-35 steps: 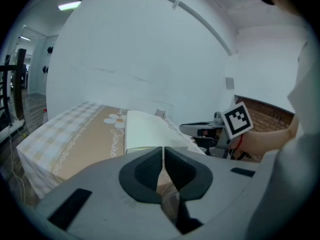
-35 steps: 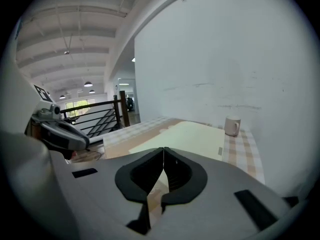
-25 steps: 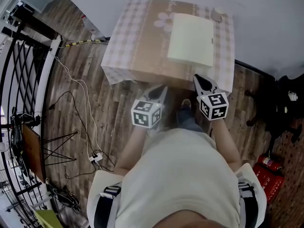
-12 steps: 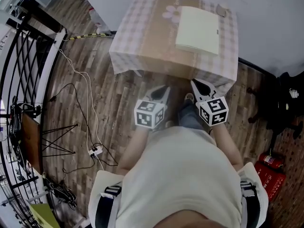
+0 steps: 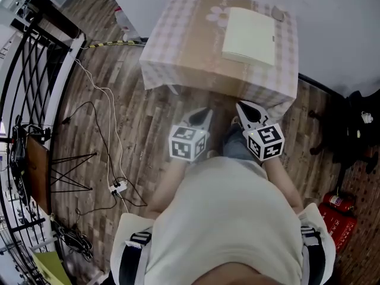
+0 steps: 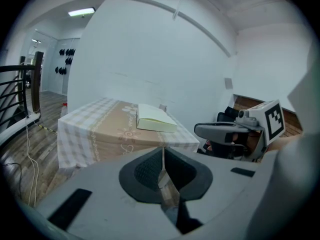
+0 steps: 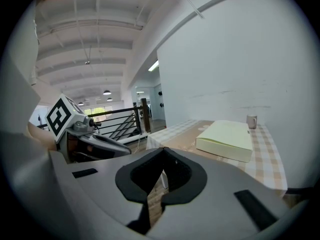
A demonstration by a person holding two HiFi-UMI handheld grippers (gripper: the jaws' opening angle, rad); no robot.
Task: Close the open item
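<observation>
Wood floor [image 5: 127, 108]: planks fill the left, with a black railing [image 5: 35, 70] at the edge and loose cables [image 5: 107, 135] trailing across; none of it belongs to the job.
Left gripper [image 5: 205, 110]: held low in front of the person's body, well short of the table. Its jaws are pressed together with nothing between them.
Table [image 5: 178, 46]: draped in a checked cloth, standing against the white wall ahead of both grippers.
Pale case [image 5: 249, 35]: lies flat on the right half of the table top. Whether it is a box or a thick book cannot be told. Its top sits flush on its base, and no gap shows along the edges facing the cameras.
Right gripper [image 5: 241, 106]: just beside the left one, near the table's front edge but apart from the case. Its jaws are clenched and empty.
Mug [image 5: 278, 15]: at the table's far right corner, near the case, not touching it.
Done: the case reads as already closed, and neither gripper touches it.
Left: seemingly nothing. Whether the small tab on its side needs fastening is too small to tell.
</observation>
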